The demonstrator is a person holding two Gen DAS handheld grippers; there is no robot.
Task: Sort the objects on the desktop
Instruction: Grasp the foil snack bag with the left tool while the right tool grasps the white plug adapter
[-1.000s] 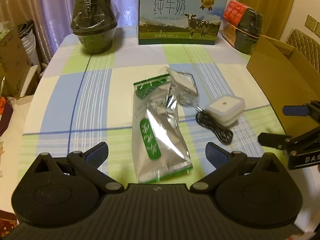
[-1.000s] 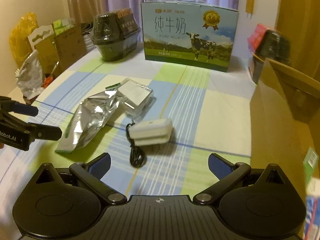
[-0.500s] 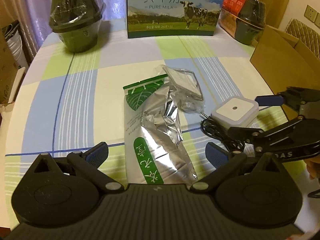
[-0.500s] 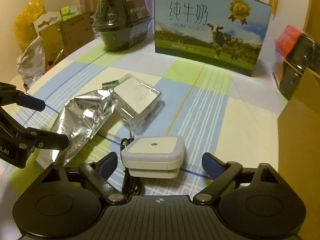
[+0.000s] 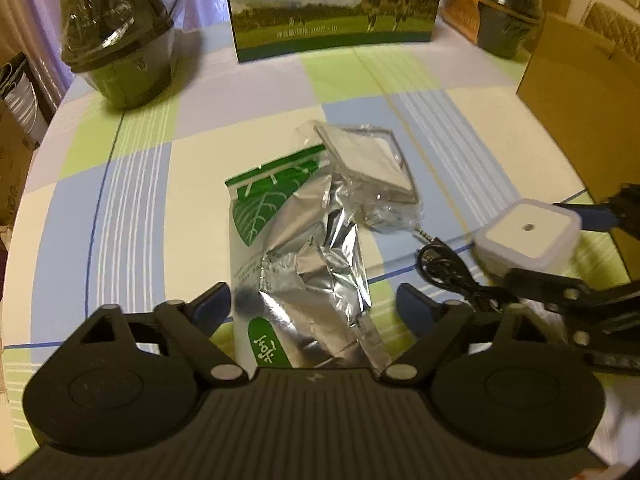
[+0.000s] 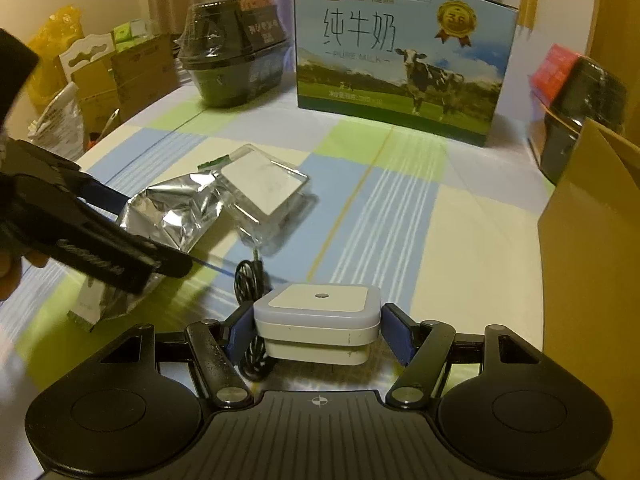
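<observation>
A white square device [image 6: 316, 314] with a black cable [image 6: 248, 280] sits on the checked tablecloth. My right gripper [image 6: 318, 330] is shut on the device, one blue pad against each side. In the left wrist view the device [image 5: 528, 236] and the right gripper [image 5: 544, 245] are at the right edge. A silver and green foil pouch [image 5: 304, 264] lies between the fingers of my open left gripper [image 5: 314, 306], which does not pinch it. A clear-wrapped square box [image 5: 366, 162] rests against the pouch's far end. In the right wrist view the left gripper [image 6: 138, 232] hovers over the pouch [image 6: 172, 212].
A milk carton case [image 6: 404, 60] stands at the back of the table. A black wrapped bowl [image 6: 234, 60] is at the back left, another [image 6: 580, 96] at the back right. An open cardboard box [image 6: 592, 240] lines the right side. Clutter stands beyond the left table edge [image 6: 120, 132].
Both grippers have moved forward over the table. The right jaws have closed in from wide open onto the white device. The left gripper now straddles the pouch.
</observation>
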